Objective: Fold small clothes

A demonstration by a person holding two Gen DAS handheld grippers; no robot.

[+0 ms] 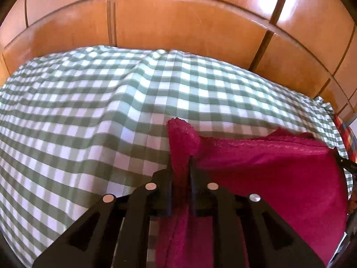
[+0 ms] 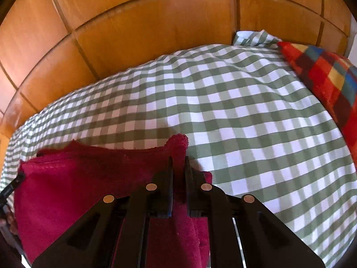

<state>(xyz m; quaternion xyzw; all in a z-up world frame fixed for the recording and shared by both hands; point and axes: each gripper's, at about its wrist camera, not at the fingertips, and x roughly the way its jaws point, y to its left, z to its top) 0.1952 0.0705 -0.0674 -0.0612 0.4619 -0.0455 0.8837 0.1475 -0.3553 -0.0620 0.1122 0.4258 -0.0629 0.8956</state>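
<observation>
A magenta terry cloth [image 1: 279,174] hangs stretched between my two grippers over the green-and-white checked bedspread [image 1: 89,111]. My left gripper [image 1: 180,163] is shut on the cloth's left corner, which sticks up past the fingertips. In the right wrist view, my right gripper [image 2: 178,158] is shut on the other corner of the same cloth [image 2: 78,178]. The cloth's top edge runs taut between the corners and the rest drapes down toward me. A dark tip of the other gripper shows at each view's edge.
The checked bedspread [image 2: 245,122] fills the space ahead, with soft wrinkles. Glossy wooden panels [image 1: 178,22] stand behind the bed. A red plaid blanket or pillow [image 2: 330,78] lies at the bed's right side.
</observation>
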